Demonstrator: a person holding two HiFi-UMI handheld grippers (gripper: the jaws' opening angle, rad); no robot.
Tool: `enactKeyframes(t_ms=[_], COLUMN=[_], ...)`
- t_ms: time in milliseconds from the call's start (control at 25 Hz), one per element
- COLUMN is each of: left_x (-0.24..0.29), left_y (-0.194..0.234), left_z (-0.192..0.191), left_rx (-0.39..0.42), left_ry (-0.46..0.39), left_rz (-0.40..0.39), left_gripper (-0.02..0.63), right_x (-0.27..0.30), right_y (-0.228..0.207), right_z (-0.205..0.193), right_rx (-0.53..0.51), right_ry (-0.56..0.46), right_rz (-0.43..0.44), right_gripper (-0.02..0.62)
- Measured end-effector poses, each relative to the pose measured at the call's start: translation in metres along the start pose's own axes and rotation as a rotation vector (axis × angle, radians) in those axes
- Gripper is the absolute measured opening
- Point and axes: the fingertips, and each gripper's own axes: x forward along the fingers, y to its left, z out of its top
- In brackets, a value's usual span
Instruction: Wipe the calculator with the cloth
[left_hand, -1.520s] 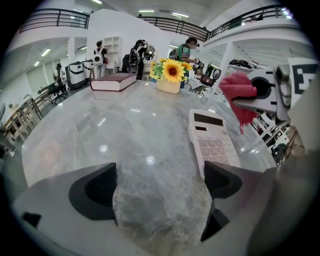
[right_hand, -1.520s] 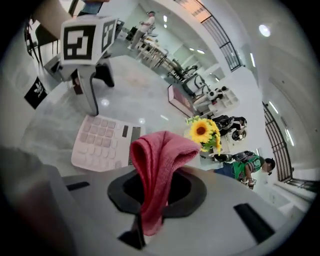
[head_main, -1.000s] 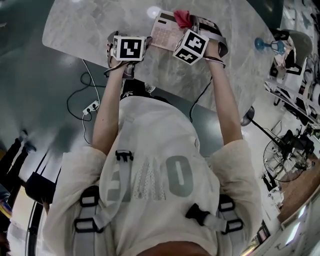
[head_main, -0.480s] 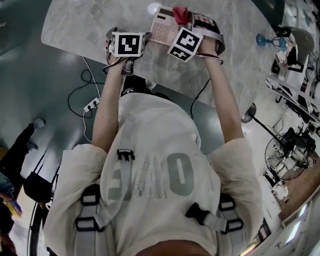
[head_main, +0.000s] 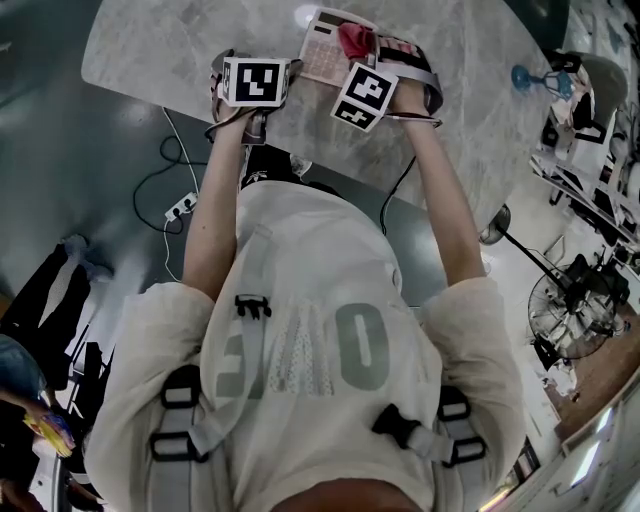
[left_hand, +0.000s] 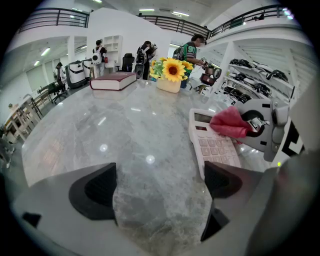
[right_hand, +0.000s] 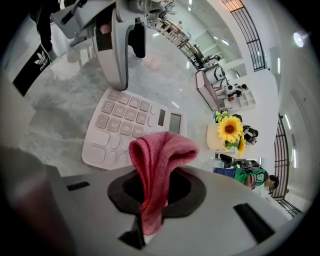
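A pale pink calculator (head_main: 328, 52) lies flat on the marble table (head_main: 170, 50), near its far side. My right gripper (right_hand: 155, 192) is shut on a folded red cloth (right_hand: 159, 152), and the cloth's bulge hangs over the calculator (right_hand: 131, 121), near its display end. From the left gripper view the cloth (left_hand: 227, 123) rests over the calculator's (left_hand: 214, 146) upper keys. My left gripper (left_hand: 156, 186) is open over bare marble just left of the calculator, with nothing between its fingers.
A dark red book (left_hand: 113, 80) and a pot of sunflowers (left_hand: 170, 75) stand at the table's far end. A power strip and cables (head_main: 180, 212) lie on the floor below the near edge. People stand in the background.
My right gripper has carried the cloth leftward across the calculator's top. The left gripper has barely shifted.
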Motion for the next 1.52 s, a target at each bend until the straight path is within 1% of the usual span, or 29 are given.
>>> enactKeyframes(t_ms=[160,480,800,960,1080,1520], left_x=[0.000,-0.001,-0.002,-0.004,-0.004,-0.005], left_y=[0.000,0.000,-0.002,-0.002,-0.004,-0.006], left_z=[0.001,0.002,0.003,0.004,0.004,0.003], left_rx=[-0.001,0.002,0.000,0.000,0.000,0.001], left_ry=[-0.003,-0.008,-0.012,-0.013,-0.017,-0.020], left_rz=[0.000,0.000,-0.005,-0.003,-0.010,-0.014], left_gripper=[0.528,0.528,0.528,0.528,0.528,0.528], right_x=[-0.004,-0.021,-0.043,-0.054,-0.056,-0.057], right_y=[0.010,0.034,0.071,0.086,0.093,0.096], right_z=[0.003,0.011,0.020,0.023,0.025,0.025], right_rx=[0.019,0.004,-0.024,-0.033,-0.044,-0.049], right_ry=[-0.031,-0.071,-0.095,-0.107,-0.107,-0.097], right_rz=[0.059,0.134,0.191,0.211,0.210,0.217], right_gripper=[0.054,0.054,0.055,0.055,0.055,0.055])
